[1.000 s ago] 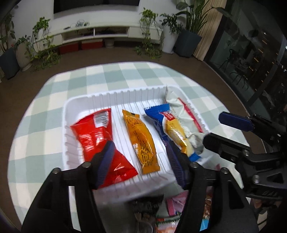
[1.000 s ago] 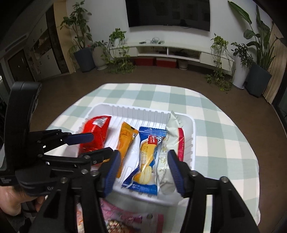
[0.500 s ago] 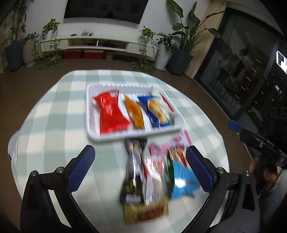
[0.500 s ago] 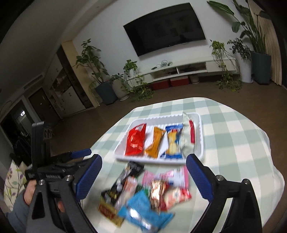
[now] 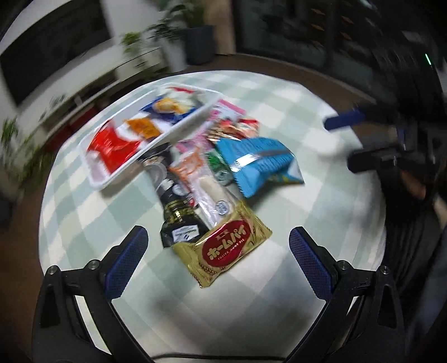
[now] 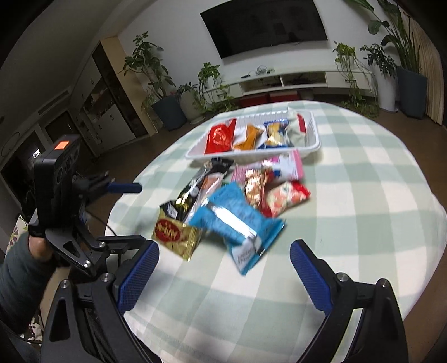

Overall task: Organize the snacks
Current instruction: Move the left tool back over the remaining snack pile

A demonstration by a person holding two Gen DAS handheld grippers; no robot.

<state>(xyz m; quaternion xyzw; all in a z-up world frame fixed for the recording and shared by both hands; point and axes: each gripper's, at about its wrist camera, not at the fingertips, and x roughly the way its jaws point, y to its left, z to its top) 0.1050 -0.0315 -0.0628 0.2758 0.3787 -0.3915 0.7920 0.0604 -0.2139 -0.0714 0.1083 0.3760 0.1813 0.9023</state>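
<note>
The right wrist view gives the sharper picture and takes in the left gripper (image 6: 127, 187) at its left edge, held by a hand (image 6: 39, 247) in a grey sleeve (image 6: 19, 282). The left wrist view is blurred, yet it alone shows the red oval label on the gold packet (image 5: 223, 250) clearly, and it catches the right gripper (image 5: 346, 142) at its right edge. The left gripper's jaws stand wide apart with nothing between them, above bare cloth just short of the gold packet. The right gripper's jaws are likewise wide apart and empty, with the blue packet (image 6: 237, 220) lying beyond them.

The table (image 6: 363, 223) is round, covered in a pale green and white checked cloth. Behind it the room has a dark screen (image 6: 265, 25) on a white wall, a low white shelf unit (image 6: 293, 81), and potted plants (image 6: 156, 83) on both sides.

A white tray (image 6: 313, 145) sits at the far side of the table holding four packets in a row: red (image 6: 219, 136), orange (image 6: 248, 136), blue and yellow (image 6: 275, 134), and a pale one (image 6: 296, 129). On the cloth just in front of the tray lies a loose heap of snacks, overlapping one another: a black packet (image 6: 195, 187), a pink one (image 6: 282, 167), a red and white one (image 6: 287, 196), the blue packet and the gold packet nearest the grippers.
</note>
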